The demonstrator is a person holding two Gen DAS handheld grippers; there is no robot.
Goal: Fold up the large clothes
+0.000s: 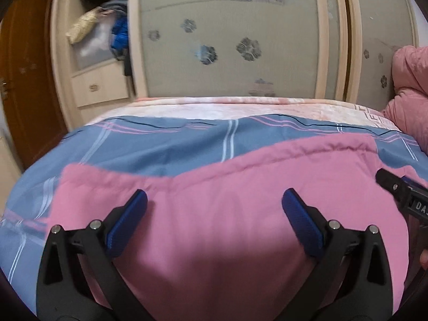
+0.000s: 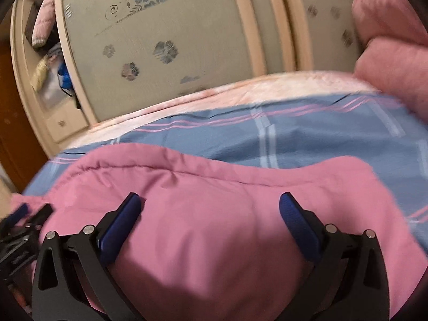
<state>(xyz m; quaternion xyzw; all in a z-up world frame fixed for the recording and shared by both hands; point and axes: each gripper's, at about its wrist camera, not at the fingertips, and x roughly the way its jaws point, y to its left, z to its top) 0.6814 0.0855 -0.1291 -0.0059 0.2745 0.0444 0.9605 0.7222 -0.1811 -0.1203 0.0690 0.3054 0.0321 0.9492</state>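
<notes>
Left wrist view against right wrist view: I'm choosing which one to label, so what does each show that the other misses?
Only the left wrist view shows the brown wooden door at its left edge and the right gripper coming in from the right. Only the right wrist view shows the pink garment's right-hand end and the left gripper, blurred. Both show open blue-padded fingers above the pink garment on the blue striped cover, the flowered wardrobe door and the pink bedding.

A blue plaid bedsheet [image 1: 165, 144] lies before a floral-paned wardrobe [image 1: 227, 40], pink quilt [image 1: 409, 80] alongside.
</notes>
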